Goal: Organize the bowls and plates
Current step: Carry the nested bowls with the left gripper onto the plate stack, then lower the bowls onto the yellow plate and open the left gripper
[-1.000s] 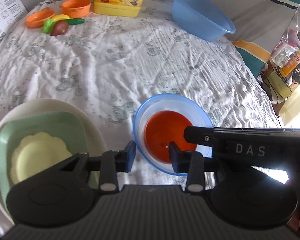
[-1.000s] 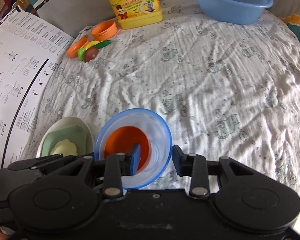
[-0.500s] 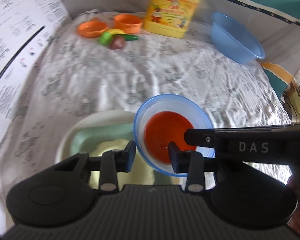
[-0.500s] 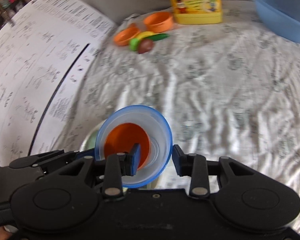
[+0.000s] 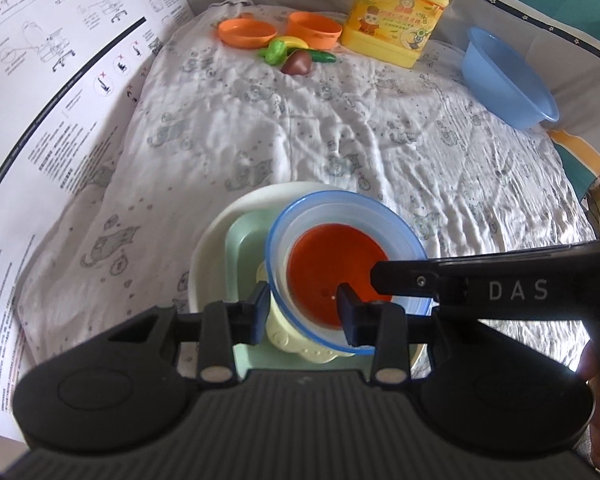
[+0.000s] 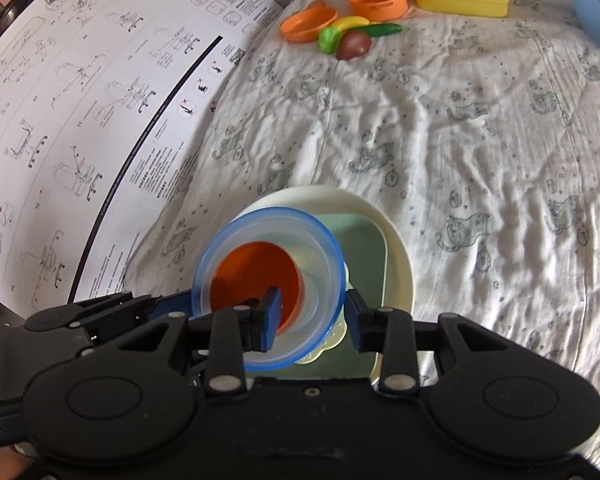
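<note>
left wrist view: left tongs [image 5: 302, 312] are gripping the near rim of the blue-rimmed bowl [image 5: 352, 216] (orange bowl [image 5: 332, 276] nested inside), hanging over the stacked plates [image 5: 220, 248]. right wrist view: right tongs [image 6: 313, 316] are clamping its opposite rim.

Blue-rimmed bowl [image 5: 346, 276] above stacked plates [image 5: 220, 256]

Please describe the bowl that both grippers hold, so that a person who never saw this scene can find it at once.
On the white printed cloth, look near the front for the stacked plates: a round cream one with a pale green square one in it. Over them, both grippers hold the bowl. It alone has a clear wall, a blue rim and an orange-red bottom.
</note>
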